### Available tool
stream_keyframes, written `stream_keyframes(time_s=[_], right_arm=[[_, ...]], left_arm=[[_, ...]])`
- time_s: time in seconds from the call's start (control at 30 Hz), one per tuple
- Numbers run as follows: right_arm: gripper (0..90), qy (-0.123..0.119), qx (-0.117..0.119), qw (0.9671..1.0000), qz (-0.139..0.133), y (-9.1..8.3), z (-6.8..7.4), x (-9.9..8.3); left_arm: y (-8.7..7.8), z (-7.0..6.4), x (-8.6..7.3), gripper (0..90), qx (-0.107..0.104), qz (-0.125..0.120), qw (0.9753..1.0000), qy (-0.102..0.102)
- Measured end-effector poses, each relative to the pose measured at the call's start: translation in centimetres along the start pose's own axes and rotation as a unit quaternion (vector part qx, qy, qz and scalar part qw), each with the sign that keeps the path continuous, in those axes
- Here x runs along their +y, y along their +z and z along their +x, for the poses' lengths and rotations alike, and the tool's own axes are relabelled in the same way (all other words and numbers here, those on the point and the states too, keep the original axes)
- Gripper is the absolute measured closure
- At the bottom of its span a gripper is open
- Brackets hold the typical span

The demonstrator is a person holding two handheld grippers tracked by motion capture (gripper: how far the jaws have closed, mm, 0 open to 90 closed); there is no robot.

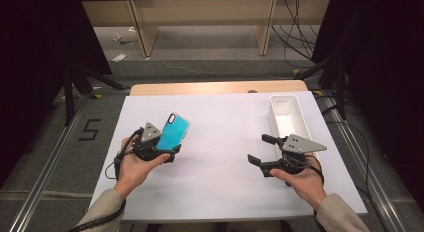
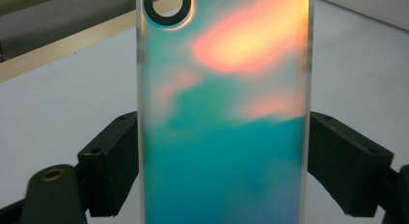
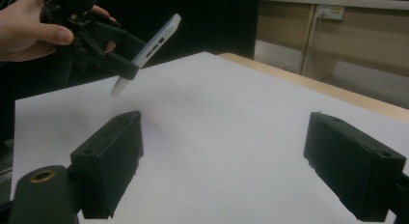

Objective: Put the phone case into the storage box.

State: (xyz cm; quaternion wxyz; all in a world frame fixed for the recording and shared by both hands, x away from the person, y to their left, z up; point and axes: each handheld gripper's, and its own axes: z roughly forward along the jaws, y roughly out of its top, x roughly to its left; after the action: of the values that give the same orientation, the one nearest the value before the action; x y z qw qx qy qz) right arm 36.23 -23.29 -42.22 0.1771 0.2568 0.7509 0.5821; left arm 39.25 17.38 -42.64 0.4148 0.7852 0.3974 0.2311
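Note:
A phone case (image 1: 174, 130) with a teal, iridescent back and a black camera cut-out is held tilted above the white sheet (image 1: 220, 137) at the left. My left gripper (image 1: 167, 148) is shut on the case's long sides near its lower end; in the left gripper view the case (image 2: 224, 113) stands between both black jaws. In the right gripper view the case (image 3: 147, 52) shows edge-on, lifted off the table. My right gripper (image 1: 262, 148) hovers open at the right of the sheet, with nothing between its fingers (image 3: 112, 159).
A white, oblong tray (image 1: 286, 115) lies at the sheet's right edge, just beyond the right gripper. The wooden table edge (image 1: 220, 87) runs along the back. Cables and stand legs cover the floor beyond and to both sides.

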Motion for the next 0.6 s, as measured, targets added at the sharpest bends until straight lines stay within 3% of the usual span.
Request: stream_keyframes(time_s=[0.6], right_arm=[[14.8, 0.008, -0.003, 0.9999, -0.009, 0.8, -0.1, 0.6]], left_arm=[[0.6, -1.5, 0.5, 17.0, -0.014, -0.006, 0.9998, 0.011]])
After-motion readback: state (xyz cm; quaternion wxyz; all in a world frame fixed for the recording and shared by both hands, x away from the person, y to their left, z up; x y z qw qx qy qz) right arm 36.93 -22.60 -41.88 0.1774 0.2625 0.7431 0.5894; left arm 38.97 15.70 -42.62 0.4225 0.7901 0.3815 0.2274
